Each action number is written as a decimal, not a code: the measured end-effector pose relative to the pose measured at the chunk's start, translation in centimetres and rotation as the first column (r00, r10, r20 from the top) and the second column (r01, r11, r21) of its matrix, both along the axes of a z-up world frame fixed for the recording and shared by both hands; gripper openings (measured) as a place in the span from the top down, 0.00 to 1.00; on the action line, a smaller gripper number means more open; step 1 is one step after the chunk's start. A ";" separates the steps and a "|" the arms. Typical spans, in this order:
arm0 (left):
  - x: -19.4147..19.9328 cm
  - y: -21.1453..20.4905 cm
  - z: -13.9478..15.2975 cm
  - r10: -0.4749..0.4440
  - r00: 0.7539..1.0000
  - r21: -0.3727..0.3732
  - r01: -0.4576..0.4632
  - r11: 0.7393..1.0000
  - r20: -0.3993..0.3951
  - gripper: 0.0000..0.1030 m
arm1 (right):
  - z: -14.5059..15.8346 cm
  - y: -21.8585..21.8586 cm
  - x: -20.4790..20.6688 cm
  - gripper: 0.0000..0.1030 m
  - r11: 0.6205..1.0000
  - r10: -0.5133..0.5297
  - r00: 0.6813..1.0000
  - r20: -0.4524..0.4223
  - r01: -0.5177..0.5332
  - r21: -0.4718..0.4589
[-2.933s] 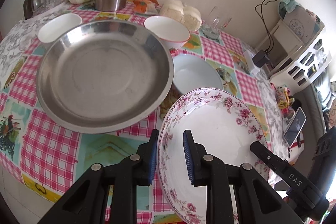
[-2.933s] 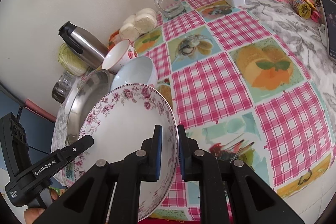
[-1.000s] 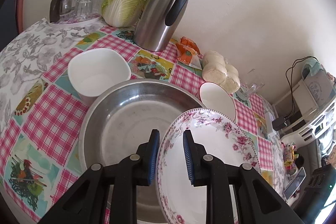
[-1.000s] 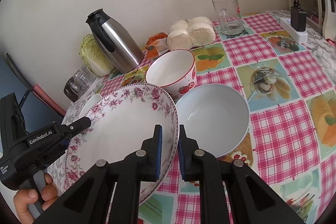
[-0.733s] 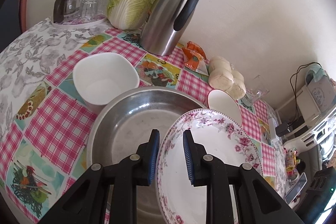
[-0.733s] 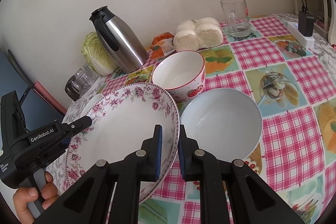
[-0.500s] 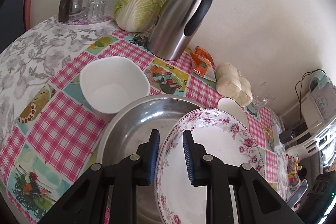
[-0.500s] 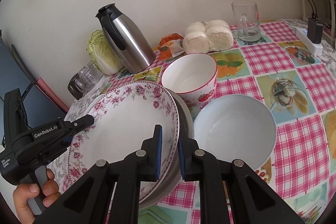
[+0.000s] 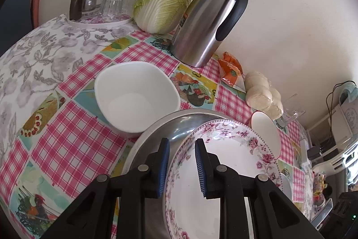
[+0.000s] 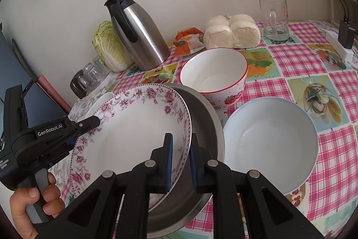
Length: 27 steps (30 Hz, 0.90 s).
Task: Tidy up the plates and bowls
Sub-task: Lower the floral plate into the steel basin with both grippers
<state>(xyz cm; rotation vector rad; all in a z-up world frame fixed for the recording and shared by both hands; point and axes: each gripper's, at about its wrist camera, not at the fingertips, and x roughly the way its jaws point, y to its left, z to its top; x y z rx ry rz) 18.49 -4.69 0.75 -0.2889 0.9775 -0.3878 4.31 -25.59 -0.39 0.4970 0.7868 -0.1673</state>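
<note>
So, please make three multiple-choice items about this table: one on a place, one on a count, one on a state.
1. Where is the floral plate?
A. over the steel pan
B. inside the pale blue bowl
C. beside the glass mug

2. How many bowls show in the right wrist view?
A. one
B. three
C. five

3. How is the floral plate held?
A. by the left tool alone
B. by no tool
C. by the left tool and the right tool, one on each side of its rim

Answers:
1 A: the pan's rim shows behind and under the plate.
2 B: the strawberry bowl, the pale blue bowl and the white bowl, partly hidden.
3 C: each tool's pads straddle the rim.
</note>
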 end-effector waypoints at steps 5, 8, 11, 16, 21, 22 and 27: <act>0.6 0.1 -0.5 0.005 1.000 0.019 -0.005 1.000 0.000 0.75 | -0.7 0.3 0.5 0.86 1.000 0.009 1.000 -0.018 -0.009 -0.004; 0.9 0.2 -0.8 0.012 1.000 0.025 -0.012 1.000 -0.005 0.75 | -0.9 0.4 0.9 0.86 1.000 0.012 1.000 -0.027 -0.012 -0.008; 1.2 0.2 -1.2 0.015 1.000 0.033 -0.014 0.999 -0.018 0.75 | -1.1 0.5 1.2 0.86 1.000 0.011 0.999 -0.036 -0.011 -0.013; 1.1 -0.4 -1.0 -0.030 1.000 -0.014 0.030 0.999 -0.008 0.76 | -1.1 0.6 1.3 0.85 1.000 0.020 1.000 -0.023 -0.020 -0.007; -0.1 -3.3 -0.1 -0.103 0.994 0.051 0.101 0.994 0.036 0.76 | -2.2 1.3 2.1 0.85 0.999 0.037 0.998 -0.055 -0.038 -0.025; -0.1 -3.6 -0.2 -0.107 0.994 0.051 0.105 0.993 0.031 0.76 | -2.5 1.4 2.2 0.85 0.999 0.038 0.997 -0.063 -0.040 -0.024; 0.1 -3.2 -0.8 -0.078 0.997 0.089 0.078 0.993 -0.004 0.75 | -2.9 1.0 2.6 0.85 0.999 0.038 0.997 -0.067 -0.039 -0.011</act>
